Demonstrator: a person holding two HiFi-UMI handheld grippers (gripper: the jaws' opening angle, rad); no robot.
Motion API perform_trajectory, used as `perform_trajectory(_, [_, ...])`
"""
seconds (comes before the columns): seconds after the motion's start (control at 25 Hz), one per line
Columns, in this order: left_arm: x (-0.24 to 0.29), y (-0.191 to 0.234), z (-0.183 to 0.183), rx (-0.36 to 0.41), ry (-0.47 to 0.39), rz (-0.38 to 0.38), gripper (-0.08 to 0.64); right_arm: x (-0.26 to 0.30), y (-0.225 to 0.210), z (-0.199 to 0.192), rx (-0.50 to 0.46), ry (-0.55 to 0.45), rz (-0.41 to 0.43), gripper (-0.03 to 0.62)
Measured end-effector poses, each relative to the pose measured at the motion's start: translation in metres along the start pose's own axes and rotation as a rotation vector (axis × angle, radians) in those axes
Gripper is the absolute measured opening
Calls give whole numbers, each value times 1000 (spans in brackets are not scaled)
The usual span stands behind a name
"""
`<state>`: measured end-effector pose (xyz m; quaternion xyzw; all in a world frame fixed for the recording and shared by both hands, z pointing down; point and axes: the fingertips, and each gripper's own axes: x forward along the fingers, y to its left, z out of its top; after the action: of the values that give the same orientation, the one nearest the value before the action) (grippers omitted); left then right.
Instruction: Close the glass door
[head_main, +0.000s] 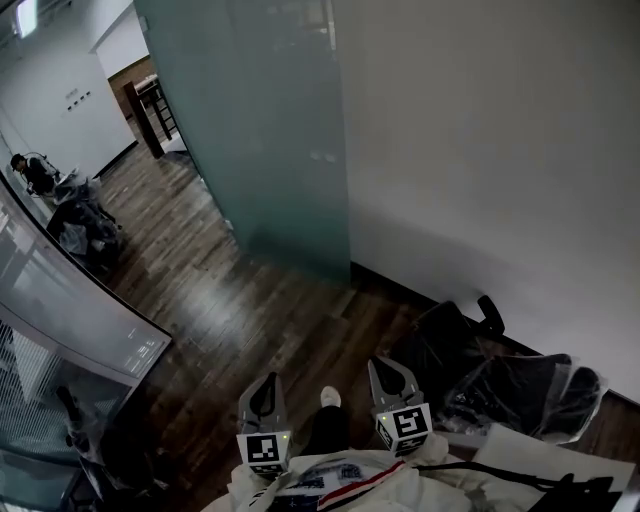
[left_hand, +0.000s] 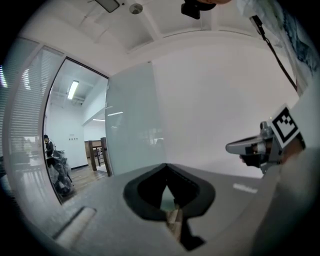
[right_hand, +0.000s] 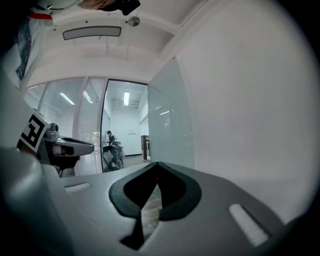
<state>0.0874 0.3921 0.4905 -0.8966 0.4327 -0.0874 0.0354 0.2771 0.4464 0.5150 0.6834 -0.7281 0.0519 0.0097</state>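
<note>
Left hand-held gripper (head_main: 266, 388), right hand-held gripper (head_main: 388, 372) closed, empty; glass door (head_main: 260, 130) well ahead, apart

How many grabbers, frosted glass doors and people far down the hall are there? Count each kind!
Grippers: 2 (left gripper, right gripper)
Frosted glass door: 1
Person far down the hall: 1
Total: 4

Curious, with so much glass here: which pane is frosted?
The tall glass door beside the white wall; the glass wall at left shows blinds through it.
</note>
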Motion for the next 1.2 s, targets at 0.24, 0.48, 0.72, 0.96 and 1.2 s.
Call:
perform_trajectory(0.24, [62,20,-7,-22,36,-45,2,55,-32,8,12,-2,-75,8])
perform_trajectory(0.48, [130,37,-16,-12,22,-96,2,106,-54,20,-6,2,-115,8])
perform_trajectory(0.72, [185,41,-7,-53,25,-162,2,151,-74,22,-14,38,-145,8])
perform_trajectory(0.96, [231,55,-5,-53,-12,-214,2,193,-86,43,-50,-2,-176,8])
perform_trajectory(1.2, [269,59,3,-45,-31,-252,2,214,-104,53,-61,-28,-226,8])
